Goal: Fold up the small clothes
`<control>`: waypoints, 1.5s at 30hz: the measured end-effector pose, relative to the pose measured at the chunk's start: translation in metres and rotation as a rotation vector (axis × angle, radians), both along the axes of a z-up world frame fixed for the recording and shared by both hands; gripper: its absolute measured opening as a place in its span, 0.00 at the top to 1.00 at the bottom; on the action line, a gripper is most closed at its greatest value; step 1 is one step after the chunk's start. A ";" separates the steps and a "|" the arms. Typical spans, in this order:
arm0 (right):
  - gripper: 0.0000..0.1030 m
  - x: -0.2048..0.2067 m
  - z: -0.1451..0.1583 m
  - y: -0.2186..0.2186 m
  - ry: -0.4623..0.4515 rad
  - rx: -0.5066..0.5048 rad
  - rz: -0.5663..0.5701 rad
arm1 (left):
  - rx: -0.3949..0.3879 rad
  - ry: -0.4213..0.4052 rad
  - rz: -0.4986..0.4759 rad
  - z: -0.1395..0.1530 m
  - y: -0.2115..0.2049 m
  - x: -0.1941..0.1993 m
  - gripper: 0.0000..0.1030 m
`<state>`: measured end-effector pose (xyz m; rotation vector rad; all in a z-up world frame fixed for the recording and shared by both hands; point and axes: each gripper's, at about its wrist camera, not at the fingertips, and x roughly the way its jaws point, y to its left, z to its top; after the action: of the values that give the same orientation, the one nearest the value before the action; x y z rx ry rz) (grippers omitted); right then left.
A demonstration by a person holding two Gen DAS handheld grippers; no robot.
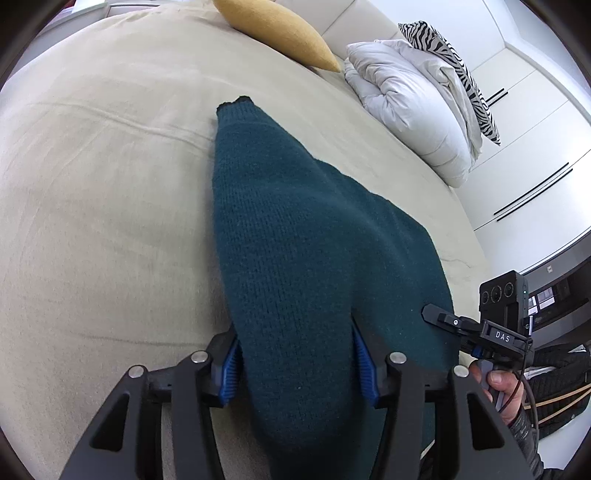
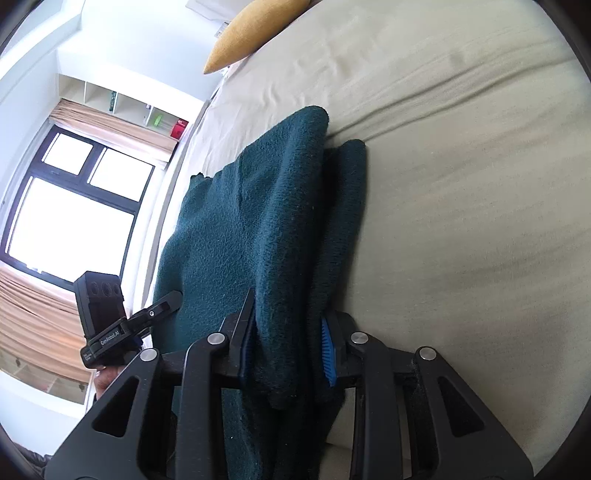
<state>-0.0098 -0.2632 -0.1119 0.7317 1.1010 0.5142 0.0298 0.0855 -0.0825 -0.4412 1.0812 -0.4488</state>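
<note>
Teal knitted garment point(image 1: 303, 236) lies on the beige bed point(image 1: 103, 192), running from the lower centre of the left wrist frame up to a narrow end near mid-frame. Left tongs point(image 1: 297, 365) stand partly open astride its near end, the blue pads point(image 1: 231, 373) at the cloth's sides, not clearly pinching. In the right wrist frame the right tongs point(image 2: 290, 350) close on a folded thickness of the same garment point(image 2: 251, 229), cloth bunched between both pads. A yellow cushion point(image 1: 280, 29) and a white duvet point(image 1: 406, 107) with a zebra-print pillow point(image 1: 454, 62) lie at the upper right of the left frame. No containers are visible.
</note>
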 end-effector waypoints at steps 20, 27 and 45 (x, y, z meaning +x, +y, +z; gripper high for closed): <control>0.66 -0.047 0.074 -0.016 -0.142 0.177 0.048 | 0.059 -0.177 -0.026 0.057 -0.023 -0.038 0.44; 0.71 -0.051 0.006 -0.006 0.043 0.146 0.048 | 0.040 -0.177 -0.026 0.036 -0.021 -0.039 0.44; 0.56 -0.095 0.148 -0.039 -0.382 -0.433 -0.214 | 0.498 -0.806 0.232 0.166 -0.033 -0.115 0.00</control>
<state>-0.1046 -0.3018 0.0357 0.3442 0.7285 0.2074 -0.0856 0.0527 0.0835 0.0732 0.3223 -0.1088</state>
